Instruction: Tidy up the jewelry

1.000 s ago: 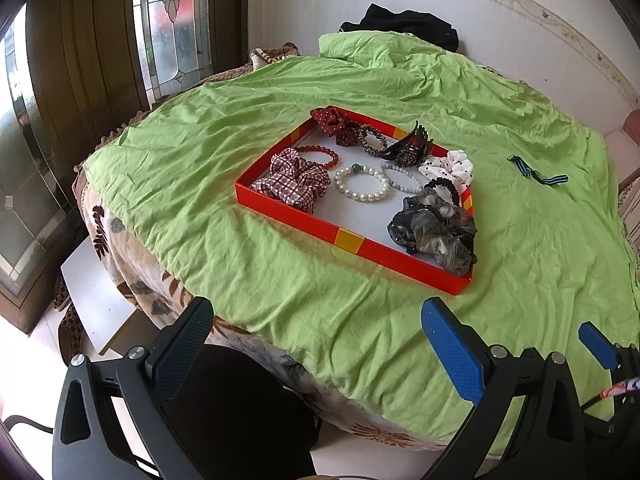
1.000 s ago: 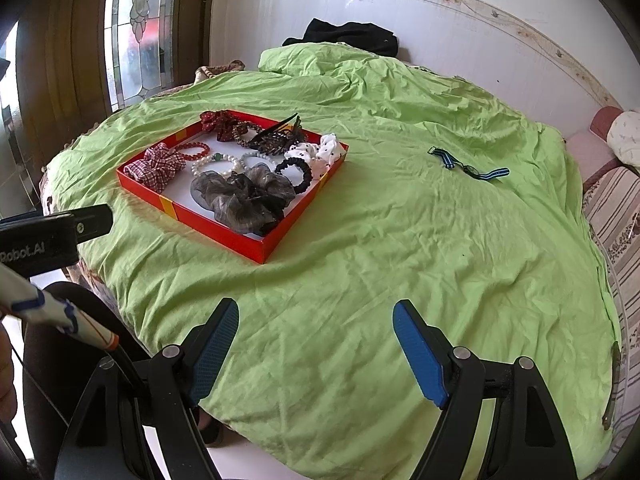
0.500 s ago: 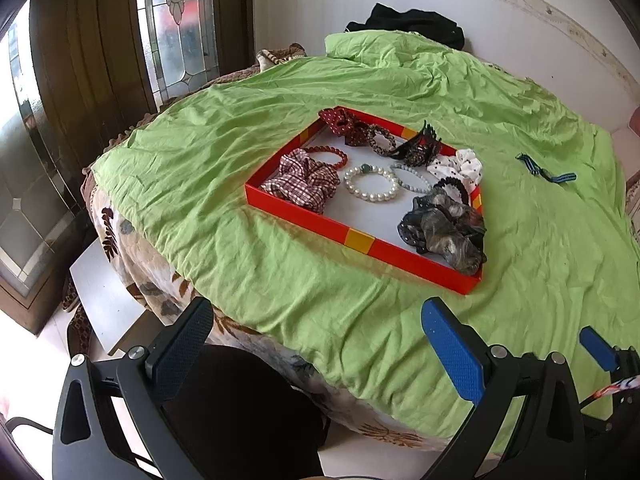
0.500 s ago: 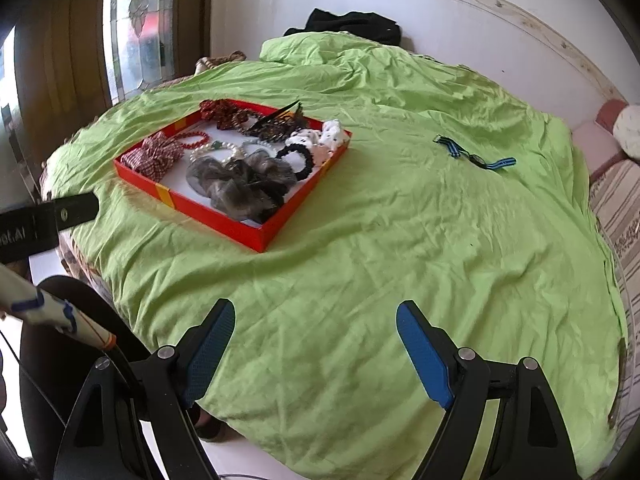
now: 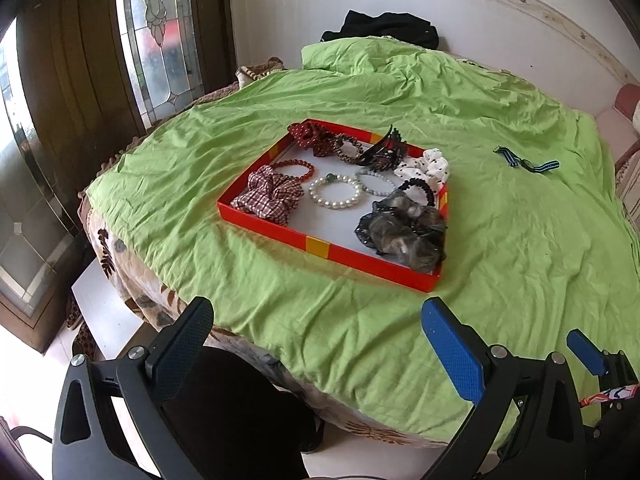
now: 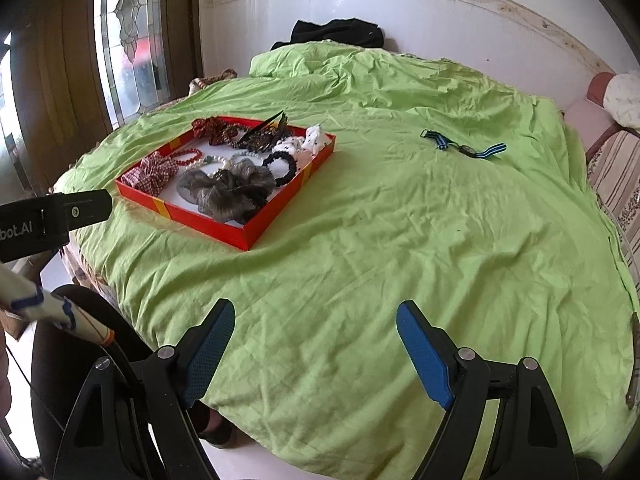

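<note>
- Left wrist view: my left gripper (image 5: 316, 344) hangs with its jaws wide and nothing between them, over the near edge of the rumpled lime-green bedsheet (image 5: 500, 240). The shallow red cardboard tray with yellow patches (image 5: 280, 232) lies ahead, already well filled: a red-and-white checked fabric scrunchie (image 5: 268, 196), a red bead bracelet (image 5: 294, 169), a white pearl bracelet (image 5: 335, 191), a grey gauzy scrunchie (image 5: 404, 234), a black hair tie (image 5: 418, 190) and a white dotted scrunchie (image 5: 426, 164), with more pieces along the far wall that I can't sort out at this size.
- Right wrist view: my right gripper (image 6: 316, 348) is spread wide too and empty, above bare sheet. The blue-and-black striped strap (image 6: 464, 147), possibly a watch, though it's too small to be sure, lies alone on the sheet, far and to the right, well apart from the tray.
- My read: sorting is nearly done; that one strap looks like the last piece left, and the right gripper is better placed to fetch it.
</note>
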`<state>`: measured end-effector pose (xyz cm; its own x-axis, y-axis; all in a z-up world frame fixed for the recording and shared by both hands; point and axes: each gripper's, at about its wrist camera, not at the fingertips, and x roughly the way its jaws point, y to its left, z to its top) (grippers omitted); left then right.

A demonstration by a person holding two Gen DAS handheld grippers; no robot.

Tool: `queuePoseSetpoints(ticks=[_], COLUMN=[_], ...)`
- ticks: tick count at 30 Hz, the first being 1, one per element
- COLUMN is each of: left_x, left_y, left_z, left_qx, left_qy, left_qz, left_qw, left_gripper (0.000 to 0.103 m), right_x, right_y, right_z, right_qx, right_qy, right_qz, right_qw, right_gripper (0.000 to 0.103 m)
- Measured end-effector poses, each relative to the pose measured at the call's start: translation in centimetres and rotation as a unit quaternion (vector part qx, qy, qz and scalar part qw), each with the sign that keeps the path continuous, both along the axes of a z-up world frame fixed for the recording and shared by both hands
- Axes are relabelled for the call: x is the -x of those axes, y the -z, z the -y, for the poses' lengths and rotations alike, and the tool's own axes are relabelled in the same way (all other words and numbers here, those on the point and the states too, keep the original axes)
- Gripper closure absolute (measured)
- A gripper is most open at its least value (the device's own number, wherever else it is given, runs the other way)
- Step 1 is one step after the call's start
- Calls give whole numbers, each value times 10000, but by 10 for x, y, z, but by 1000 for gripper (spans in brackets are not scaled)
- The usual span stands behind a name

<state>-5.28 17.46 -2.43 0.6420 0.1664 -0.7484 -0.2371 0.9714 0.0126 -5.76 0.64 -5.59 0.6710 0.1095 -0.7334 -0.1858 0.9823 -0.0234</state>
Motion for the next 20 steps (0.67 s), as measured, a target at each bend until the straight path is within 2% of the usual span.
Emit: queuePoseSetpoints(ticks=[12, 20], left_x=[7, 9], left_y=[-9, -13], left_z=[24, 26], left_qx=[-107, -232], left_qy=[265, 214], left_qz=[157, 166], left_qw=[9995, 9994], left_gripper=[0, 0], right_x=[12, 15], right_y=[-5, -7], right_z=[16, 17], right_qx=[-66, -124], right_qy=[126, 111], right_qz=[171, 159], right_qw=[9998, 9997], right_gripper=[16, 16])
